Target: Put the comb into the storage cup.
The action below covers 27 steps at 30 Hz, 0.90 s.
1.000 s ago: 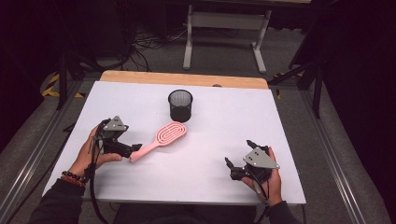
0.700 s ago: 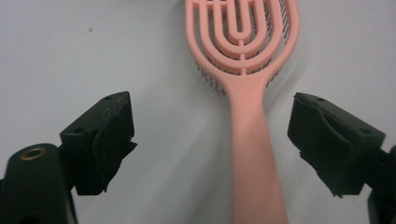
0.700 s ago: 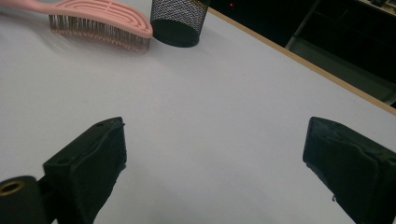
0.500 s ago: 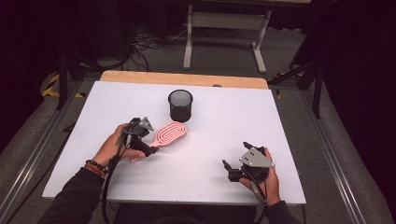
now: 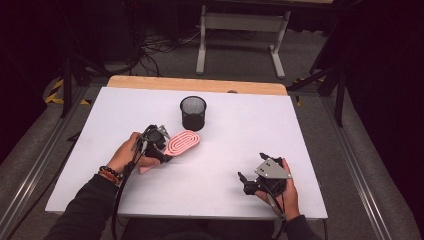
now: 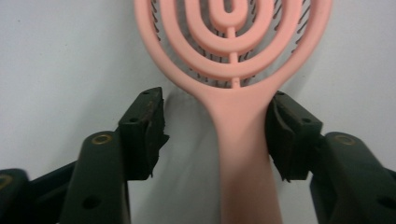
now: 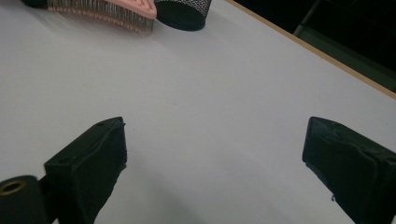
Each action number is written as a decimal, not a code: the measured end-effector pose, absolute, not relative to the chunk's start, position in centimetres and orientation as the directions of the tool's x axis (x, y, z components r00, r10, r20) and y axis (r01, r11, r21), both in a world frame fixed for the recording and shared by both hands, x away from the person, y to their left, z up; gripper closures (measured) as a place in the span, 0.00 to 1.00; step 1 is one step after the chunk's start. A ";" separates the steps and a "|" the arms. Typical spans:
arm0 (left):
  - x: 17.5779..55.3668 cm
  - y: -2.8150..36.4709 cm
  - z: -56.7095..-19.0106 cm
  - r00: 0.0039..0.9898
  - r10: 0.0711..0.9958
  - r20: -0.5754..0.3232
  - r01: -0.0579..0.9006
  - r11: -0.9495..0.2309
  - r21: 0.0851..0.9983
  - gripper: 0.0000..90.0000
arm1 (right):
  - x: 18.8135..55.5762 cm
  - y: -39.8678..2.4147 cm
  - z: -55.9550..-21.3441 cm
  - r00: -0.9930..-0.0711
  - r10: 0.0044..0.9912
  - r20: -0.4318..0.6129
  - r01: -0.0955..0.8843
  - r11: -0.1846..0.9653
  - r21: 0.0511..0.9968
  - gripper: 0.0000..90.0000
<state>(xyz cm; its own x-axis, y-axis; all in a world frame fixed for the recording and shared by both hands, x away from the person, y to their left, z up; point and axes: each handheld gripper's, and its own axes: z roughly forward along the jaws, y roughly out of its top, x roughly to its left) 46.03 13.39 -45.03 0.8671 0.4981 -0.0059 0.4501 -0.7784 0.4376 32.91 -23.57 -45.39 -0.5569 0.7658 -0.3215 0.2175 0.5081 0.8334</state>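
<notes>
Pink brush (image 5: 182, 142), black mesh cup (image 5: 193, 113)

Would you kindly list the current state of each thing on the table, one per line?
Pink hairbrush: lying flat on the table, bristles down, handle between the left gripper's fingers.
Left gripper: open, jaws have just been closing; one finger at the handle, the other clear of it.
Right gripper: open wide, nothing between its fingers.
Black mesh cup: upright beyond the brush head.
</notes>
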 end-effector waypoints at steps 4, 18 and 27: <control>45.8 13.2 -44.9 0.876 0.482 -0.002 0.435 -0.790 0.431 0.63 | 33.0 -23.5 -45.5 -0.559 0.764 -0.320 0.222 0.511 0.830 0.08; 44.5 13.2 -45.0 0.887 0.455 0.082 0.372 -0.809 0.456 0.77 | 32.9 -23.5 -45.4 -0.561 0.761 -0.325 0.220 0.516 0.828 0.08; 42.7 14.6 -44.8 0.847 0.516 0.126 0.348 -0.719 0.602 0.77 | 32.9 -23.7 -45.3 -0.550 0.768 -0.328 0.218 0.511 0.832 0.08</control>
<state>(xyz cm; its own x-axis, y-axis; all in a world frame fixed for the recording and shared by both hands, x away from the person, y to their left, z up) 42.68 14.61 -44.76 0.8475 0.5156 0.1261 0.3476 -0.7186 0.6023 32.89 -23.72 -45.28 -0.5501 0.7680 -0.3278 0.2179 0.5110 0.8315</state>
